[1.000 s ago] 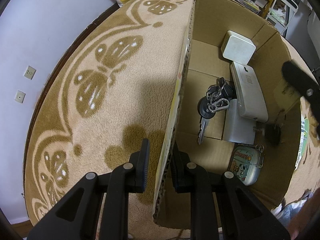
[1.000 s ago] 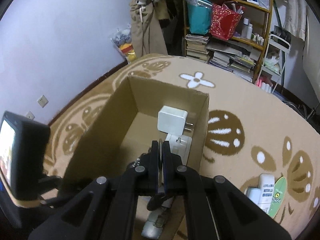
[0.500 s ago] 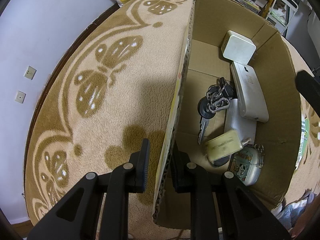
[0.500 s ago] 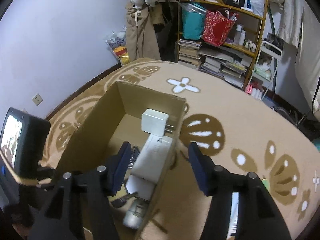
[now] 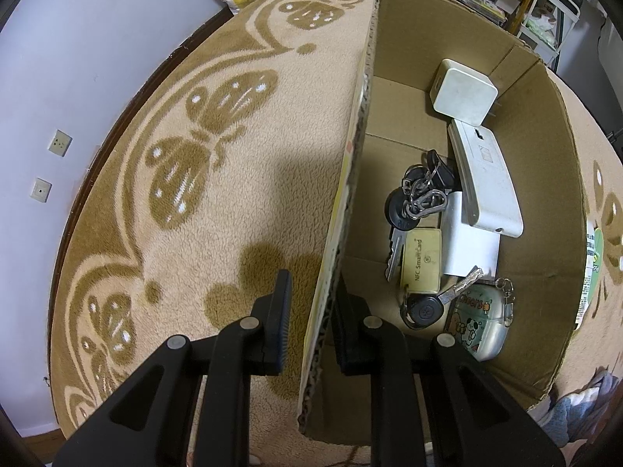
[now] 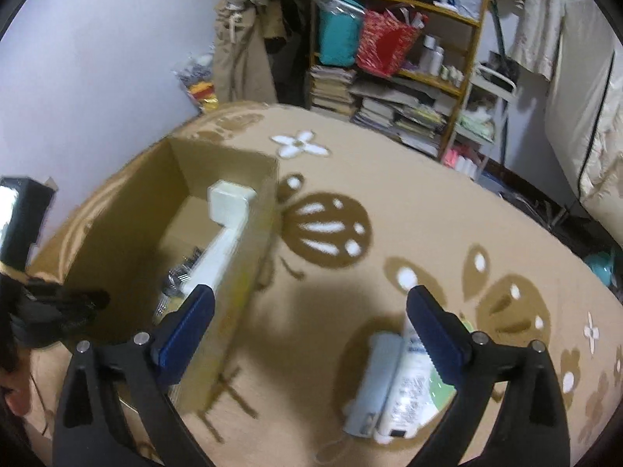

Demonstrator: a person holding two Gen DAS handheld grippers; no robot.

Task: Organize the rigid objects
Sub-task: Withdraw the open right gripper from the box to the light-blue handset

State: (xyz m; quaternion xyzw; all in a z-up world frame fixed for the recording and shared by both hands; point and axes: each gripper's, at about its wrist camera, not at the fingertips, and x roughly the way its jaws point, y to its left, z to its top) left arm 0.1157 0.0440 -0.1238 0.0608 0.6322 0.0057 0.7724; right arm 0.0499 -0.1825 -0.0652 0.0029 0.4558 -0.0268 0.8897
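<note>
- Carpet [image 5: 233,194], tan with brown butterflies, fills the left of the left wrist view.
- Left gripper [image 5: 311,303] is clamped nearly shut on the box [image 5: 350,179] wall, steadying it.
- Inside the box, already packed: a white charger [image 5: 465,95], a long white device [image 5: 486,183], keys [image 5: 418,198], a card [image 5: 422,258], a second key [image 5: 426,309] and a cartoon case [image 5: 477,321].
- Right gripper [image 6: 309,325] hangs over bare carpet beside the box, jaws opening to their widest, nothing between them.
- Still left on the carpet, judging by this: a white device [image 6: 370,385] and a tube [image 6: 407,389] near its right finger.
- Motion blur smears the right view; the tube's label is unreadable and something green beneath it is mostly hidden.
</note>
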